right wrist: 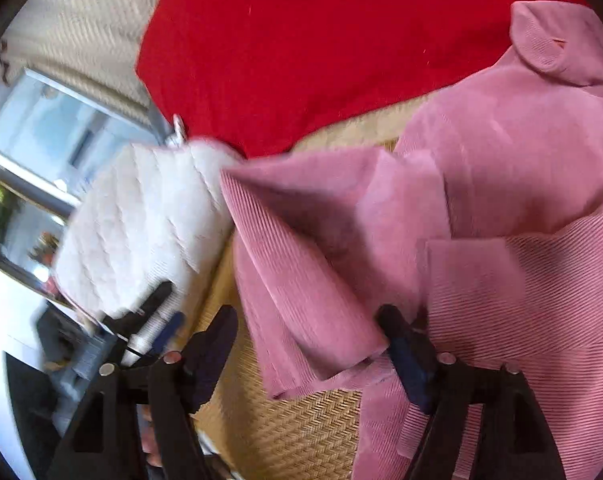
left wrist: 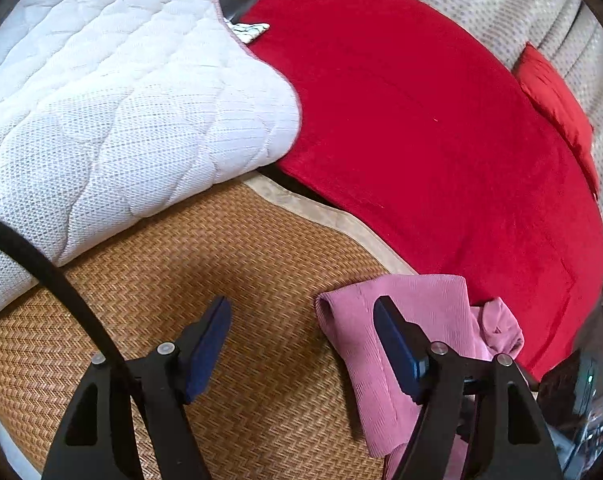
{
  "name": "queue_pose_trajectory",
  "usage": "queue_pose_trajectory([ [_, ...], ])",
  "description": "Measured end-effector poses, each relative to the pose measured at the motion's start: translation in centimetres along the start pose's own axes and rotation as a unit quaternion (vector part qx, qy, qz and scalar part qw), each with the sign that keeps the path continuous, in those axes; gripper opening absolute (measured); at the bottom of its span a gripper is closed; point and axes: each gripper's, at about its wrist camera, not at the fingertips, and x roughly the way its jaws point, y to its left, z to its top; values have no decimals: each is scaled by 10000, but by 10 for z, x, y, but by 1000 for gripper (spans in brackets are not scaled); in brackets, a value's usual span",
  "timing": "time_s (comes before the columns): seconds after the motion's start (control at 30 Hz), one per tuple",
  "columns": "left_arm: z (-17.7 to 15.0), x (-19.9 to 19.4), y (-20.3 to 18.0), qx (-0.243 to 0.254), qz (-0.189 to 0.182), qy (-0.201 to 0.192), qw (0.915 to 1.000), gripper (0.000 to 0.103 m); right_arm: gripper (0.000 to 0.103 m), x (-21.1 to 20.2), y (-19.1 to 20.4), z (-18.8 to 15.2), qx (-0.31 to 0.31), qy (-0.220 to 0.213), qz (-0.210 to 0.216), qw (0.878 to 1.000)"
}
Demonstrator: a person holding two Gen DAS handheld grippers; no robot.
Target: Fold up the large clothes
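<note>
pink garment [right wrist: 501,184] | lies rumpled on woven mat [left wrist: 221,264] beside red blanket [left wrist: 421,120] | left hand-held gripper [left wrist: 301,344] wide, empty | right hand-held gripper [right wrist: 307,352] wide, empty | folding barely begun, folds left

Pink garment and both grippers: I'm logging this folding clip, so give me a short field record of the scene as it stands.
garment: pink ribbed garment, rumpled, partly folded over itself, collar away from the camera
surface: woven straw mat
nearby: red blanket behind the garment; white quilted pad to the left
left gripper: open, over the mat, right finger against the garment's edge
right gripper: open, a folded flap of the garment between its fingers
image quality: right wrist view motion-blurred
</note>
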Motion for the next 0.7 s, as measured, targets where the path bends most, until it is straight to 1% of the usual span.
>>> queue_pose_trajectory([
  [0.07, -1, 1, 1, 35, 14, 4, 10000, 74, 13, 7, 10, -4, -257, -24, -398, 9989],
  [0.1, -3, 1, -1, 64, 31, -1, 10000, 74, 12, 5, 13, -4, -302, -103, -463, 9984],
  [0.13, -3, 1, -2, 81, 39, -3, 10000, 74, 10, -2, 15, -4, -334, -266, -495, 9979],
  [0.2, -4, 2, -5, 117, 38, 9, 9999, 74, 9, -22, 23, -1, -474, -688, -625, 9945],
  [0.3, -6, 6, -9, 149, 13, 21, 9999, 74, 9, -73, 33, 9, -587, -1456, -640, 9855],
  [0.4, -10, 11, -21, 329, -63, 69, 9994, 74, 8, -123, 29, 15, -585, -2044, -777, 9740],
  [0.43, -12, 12, -24, 403, -61, 72, 9991, 74, 8, -143, 22, 17, -534, -2251, -868, 9690],
  [0.5, -15, 15, -34, 569, -77, 77, 9983, 74, 8, -175, 5, 20, -373, -2485, -1014, 9626],
  [0.53, -18, 17, -39, 640, -127, 99, 9978, 74, 8, -195, -9, 21, -251, -2642, -1156, 9572],
  [0.57, -19, 18, -43, 696, -176, 119, 9973, 74, 8, -216, -25, 20, -118, -2849, -1333, 9492],
  [0.6, -24, 20, -52, 801, -255, 147, 9963, 74, 8, -228, -34, 20, -41, -2949, -1434, 9447],
  [0.63, -27, 22, -59, 891, -311, 172, 9954, 74, 8, -249, -53, 21, 130, -3067, -1629, 9377],
  [0.7, -37, 26, -79, 1172, -456, 264, 9917, 74, 8, -269, -80, 24, 441, -3147, -1924, 9284],
])
